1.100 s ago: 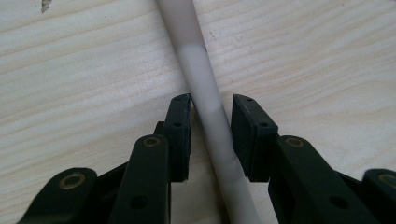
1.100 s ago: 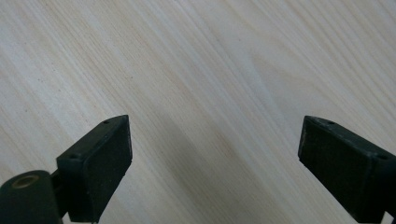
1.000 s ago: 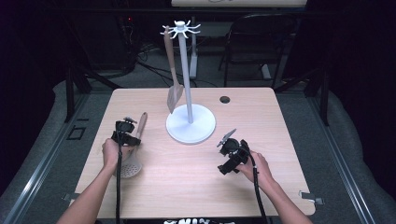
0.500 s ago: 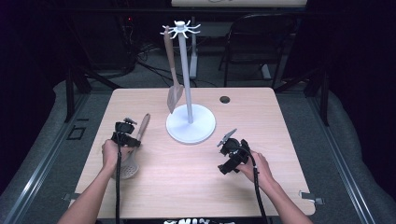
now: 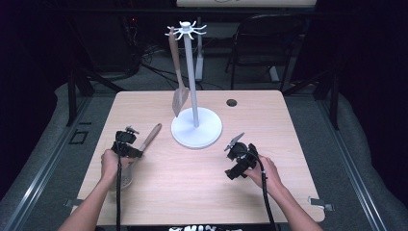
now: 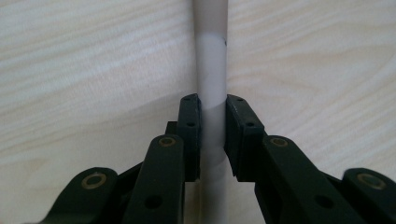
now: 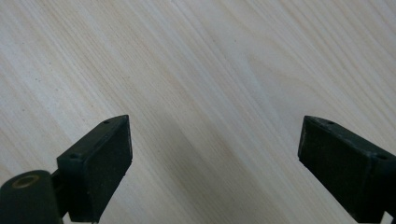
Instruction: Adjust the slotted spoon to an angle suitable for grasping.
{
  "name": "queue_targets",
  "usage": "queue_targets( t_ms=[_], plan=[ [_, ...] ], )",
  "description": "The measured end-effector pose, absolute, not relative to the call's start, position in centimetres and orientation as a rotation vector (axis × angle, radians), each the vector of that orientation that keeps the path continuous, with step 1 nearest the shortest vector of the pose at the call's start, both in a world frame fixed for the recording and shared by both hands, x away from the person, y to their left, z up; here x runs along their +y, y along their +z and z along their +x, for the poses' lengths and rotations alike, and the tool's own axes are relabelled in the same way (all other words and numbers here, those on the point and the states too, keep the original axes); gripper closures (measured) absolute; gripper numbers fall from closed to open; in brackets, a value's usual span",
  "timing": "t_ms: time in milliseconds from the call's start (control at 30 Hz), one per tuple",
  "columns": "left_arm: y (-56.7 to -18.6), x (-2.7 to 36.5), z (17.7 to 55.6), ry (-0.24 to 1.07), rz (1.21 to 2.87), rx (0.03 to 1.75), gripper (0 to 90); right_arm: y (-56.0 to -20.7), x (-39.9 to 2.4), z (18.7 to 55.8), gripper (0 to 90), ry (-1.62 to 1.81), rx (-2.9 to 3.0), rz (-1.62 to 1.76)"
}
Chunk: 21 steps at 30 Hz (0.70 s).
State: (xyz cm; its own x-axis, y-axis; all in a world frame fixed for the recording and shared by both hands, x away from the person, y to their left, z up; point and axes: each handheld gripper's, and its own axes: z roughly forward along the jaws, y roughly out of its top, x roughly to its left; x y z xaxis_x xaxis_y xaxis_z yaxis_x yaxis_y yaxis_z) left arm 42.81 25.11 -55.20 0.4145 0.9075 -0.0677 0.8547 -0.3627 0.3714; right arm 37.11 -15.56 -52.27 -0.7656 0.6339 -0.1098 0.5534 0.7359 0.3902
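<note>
Lying flat near the left edge of the surface (image 5: 202, 192), a slotted spoon (image 5: 139, 154) is seen with its perforated head toward the person and its wooden handle angled up toward the white stand. The left claw (image 5: 131, 149) is held over the spoon's neck by the left hand (image 5: 111, 163), with a cable trailing down along the forearm. In the left gripper view, the left claw (image 6: 213, 135) is shown with its jaws just having been closing, and the pale shaft of the spoon (image 6: 212, 84) is clamped between the two black pads (image 6: 190, 135), which are pressed against it on both sides. The shaft runs straight up the middle of that view, over the light wood grain.

At the centre of the surface, a white stand (image 5: 196, 127) is set upright on a round base, with a thin pole topped by a ring of hooks. A wooden spatula (image 5: 178, 82) is hung from one hook on the pole's left side, its blade ending just above the base. A small dark round hole (image 5: 232, 102) is seen in the surface behind and to the right of the stand.

Further right, the right claw (image 5: 236, 142) is held by the right hand (image 5: 262, 171), near the stand's base but apart from it. In the right gripper view, the right claw (image 7: 215, 154) is shown with its jaws wide apart, with bare wood between them.
</note>
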Motion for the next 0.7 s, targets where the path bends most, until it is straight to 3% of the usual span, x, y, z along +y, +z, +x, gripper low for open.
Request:
queue_targets(
  t_ms=[133,267,333,700],
  plan=[
    [-55.1,25.1,42.8,0.209,2.328,1.52,75.5,-52.3,-15.5,37.1,9.6,0.497,2.704,0.935],
    [-54.8,25.1,43.2,0.197,2.292,1.528,61.1,-52.3,-15.5,37.1,9.6,0.497,2.707,0.94],
    [-54.7,25.0,43.5,0.191,2.283,1.524,59.4,-52.4,-15.5,37.2,9.6,0.496,2.707,0.941],
    [-54.8,23.8,45.1,0.221,2.317,1.533,65.2,-52.6,-15.3,37.1,9.6,0.499,2.712,0.939]
  ],
)
